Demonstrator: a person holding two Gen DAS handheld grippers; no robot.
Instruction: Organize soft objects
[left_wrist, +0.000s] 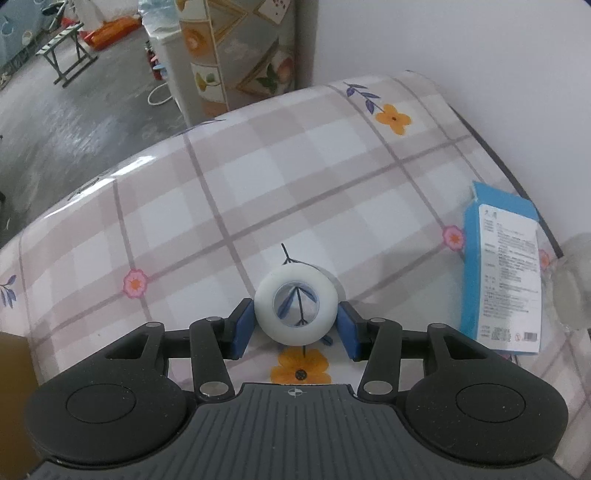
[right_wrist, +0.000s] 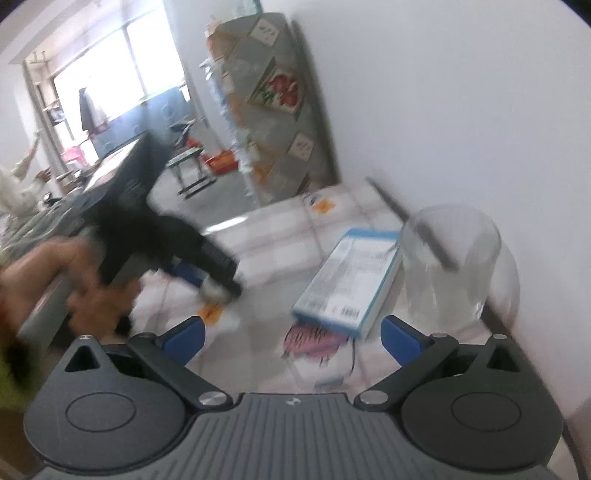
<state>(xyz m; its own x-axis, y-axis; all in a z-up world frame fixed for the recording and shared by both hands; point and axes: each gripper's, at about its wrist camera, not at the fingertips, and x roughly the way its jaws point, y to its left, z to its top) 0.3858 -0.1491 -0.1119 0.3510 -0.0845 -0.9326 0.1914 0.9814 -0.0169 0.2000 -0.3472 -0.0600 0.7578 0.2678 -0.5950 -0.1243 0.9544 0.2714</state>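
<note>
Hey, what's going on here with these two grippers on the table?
The left gripper has its blue pads closed on a white ring, just above the flowered tablecloth. The right gripper is open and holds nothing; its view is motion-blurred. Ahead of it lie a blue box and a clear jar near the wall.

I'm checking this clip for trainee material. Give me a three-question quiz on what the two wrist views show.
1. True or false: the left gripper holds the white ring between its blue pads.
2. The right gripper is: A open and empty, B shut on the blue box, C holding the clear jar.
3. Fill in: the blue box lies flat between the white ring and the clear ____.

Key: 1 true; 2 A; 3 jar.
</note>
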